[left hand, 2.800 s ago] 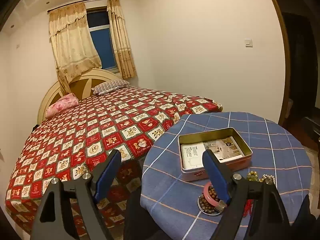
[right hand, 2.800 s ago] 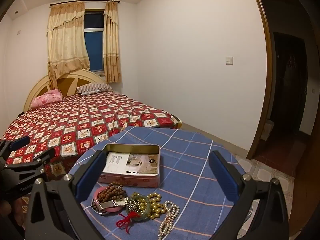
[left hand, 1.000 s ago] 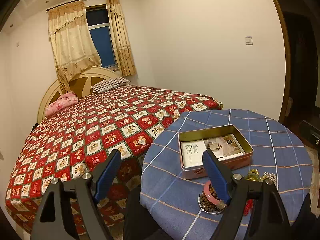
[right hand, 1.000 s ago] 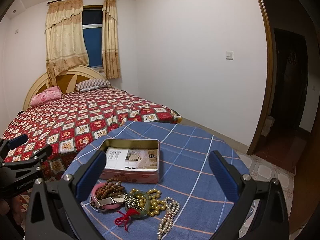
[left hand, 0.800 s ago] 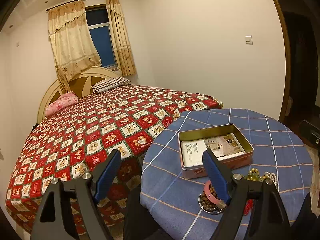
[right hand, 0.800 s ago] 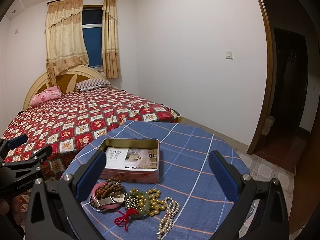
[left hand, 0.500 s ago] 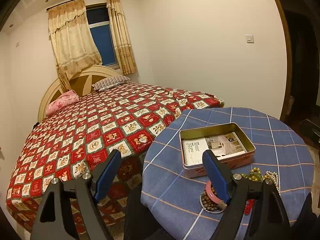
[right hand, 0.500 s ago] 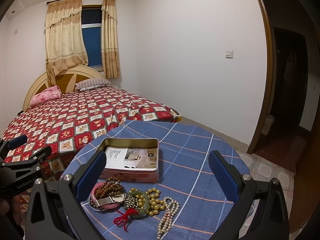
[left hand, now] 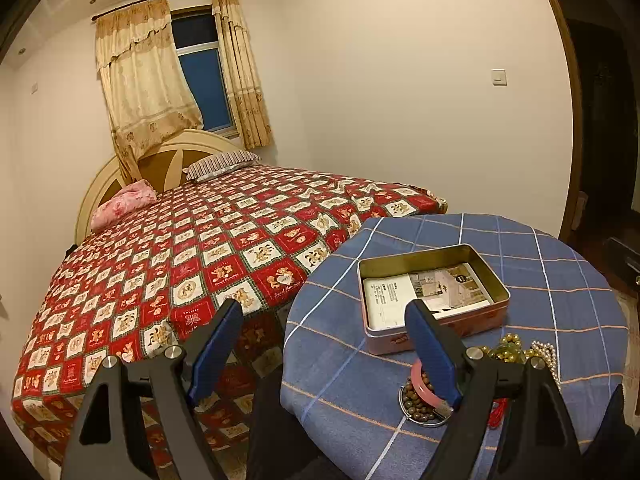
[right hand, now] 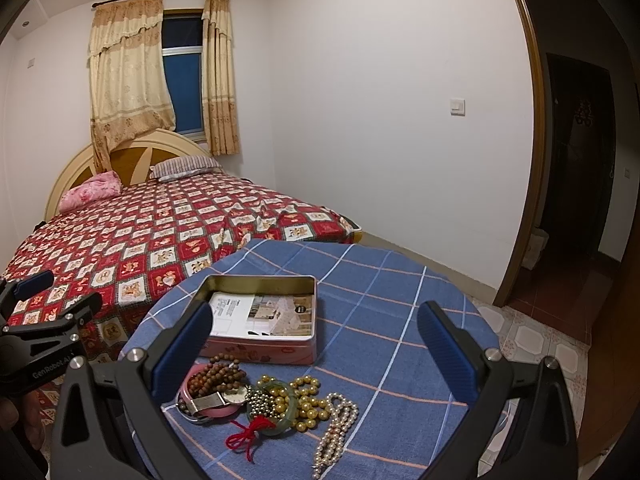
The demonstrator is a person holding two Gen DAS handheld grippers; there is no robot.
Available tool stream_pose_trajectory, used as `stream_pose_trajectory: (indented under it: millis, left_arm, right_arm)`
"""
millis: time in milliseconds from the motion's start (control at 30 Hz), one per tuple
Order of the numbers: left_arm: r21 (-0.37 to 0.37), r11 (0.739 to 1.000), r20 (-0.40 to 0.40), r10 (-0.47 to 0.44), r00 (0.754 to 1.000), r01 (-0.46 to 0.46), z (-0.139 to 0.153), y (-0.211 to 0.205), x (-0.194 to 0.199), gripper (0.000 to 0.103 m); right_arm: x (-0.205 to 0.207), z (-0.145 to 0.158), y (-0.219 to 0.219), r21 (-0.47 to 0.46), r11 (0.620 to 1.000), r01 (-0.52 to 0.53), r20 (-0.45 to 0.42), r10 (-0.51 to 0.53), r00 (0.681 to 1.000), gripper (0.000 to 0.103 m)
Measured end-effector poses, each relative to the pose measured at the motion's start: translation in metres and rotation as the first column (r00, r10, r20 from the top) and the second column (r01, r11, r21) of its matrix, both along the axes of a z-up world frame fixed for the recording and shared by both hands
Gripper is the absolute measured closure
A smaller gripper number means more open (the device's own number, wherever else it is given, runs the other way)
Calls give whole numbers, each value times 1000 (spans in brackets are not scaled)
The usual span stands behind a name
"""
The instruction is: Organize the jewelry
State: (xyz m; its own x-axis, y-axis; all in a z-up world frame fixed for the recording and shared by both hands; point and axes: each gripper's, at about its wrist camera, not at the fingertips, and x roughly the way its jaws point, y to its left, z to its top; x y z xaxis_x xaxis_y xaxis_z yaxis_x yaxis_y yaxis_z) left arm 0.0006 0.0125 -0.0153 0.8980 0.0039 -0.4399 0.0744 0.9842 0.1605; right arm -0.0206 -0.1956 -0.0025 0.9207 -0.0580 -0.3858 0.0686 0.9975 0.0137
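Observation:
An open pink tin box (right hand: 280,350) with printed paper inside stands on a round table with a blue checked cloth (right hand: 380,320); it also shows in the left wrist view (left hand: 460,326). In front of it lies a pile of jewelry: brown wooden beads (right hand: 216,374), a pink bangle with a watch (right hand: 212,402), a green bangle with a red tassel (right hand: 276,416), gold beads (right hand: 308,398) and a pearl strand (right hand: 338,428). My right gripper (right hand: 316,340) is open above the pile. My left gripper (left hand: 326,344) is open at the table's left edge, empty.
A bed with a red patterned quilt (left hand: 180,264) stands left of and behind the table. A white wall runs behind. A dark doorway (right hand: 576,160) and tiled floor (right hand: 532,340) lie to the right.
Both views have shifted slightly; the table and tin sit a little lower and closer in frame. Both grippers stay open and the jewelry has not moved.

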Motion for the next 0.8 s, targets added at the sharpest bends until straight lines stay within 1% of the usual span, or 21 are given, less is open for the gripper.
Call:
stream_pose_trajectory:
  millis: [267, 400, 467, 500, 600, 667, 800]
  left_arm:
    - [5, 1000, -22, -5, 1000, 5, -5, -6, 4, 20]
    - [7, 1000, -46, -17, 999, 17, -15, -8, 12, 20]
    - [11, 1000, -78, -13, 997, 14, -25, -9, 20, 20]
    - [9, 1000, -96, -12, 995, 13, -32, -9, 24, 20]
    - [-3, 1000, -146, -26, 989, 26, -50, -13, 34, 20]
    - [-5, 999, -174, -36, 984, 36, -61, -17, 40, 20]
    - [-1, 998, -220, -62, 973, 63, -79, -26, 50, 20]
  right_arm:
    - [1, -4, -2, 5, 1000, 2, -8, -2, 1000, 0]
    - [3, -10, -3, -1, 1000, 10, -17, -10, 1000, 0]
    - [8, -19, -7, -11, 1000, 27, -27, -27, 999, 0]
    - [11, -23, -9, -17, 999, 36, -38, -36, 999, 0]
    - [26, -48, -18, -40, 997, 64, -109, -68, 992, 0]
    - [34, -64, -26, -35, 997, 75, -155, -80, 985, 0]
    - [43, -84, -41, 0, 997, 80, -230, -78, 970, 10]
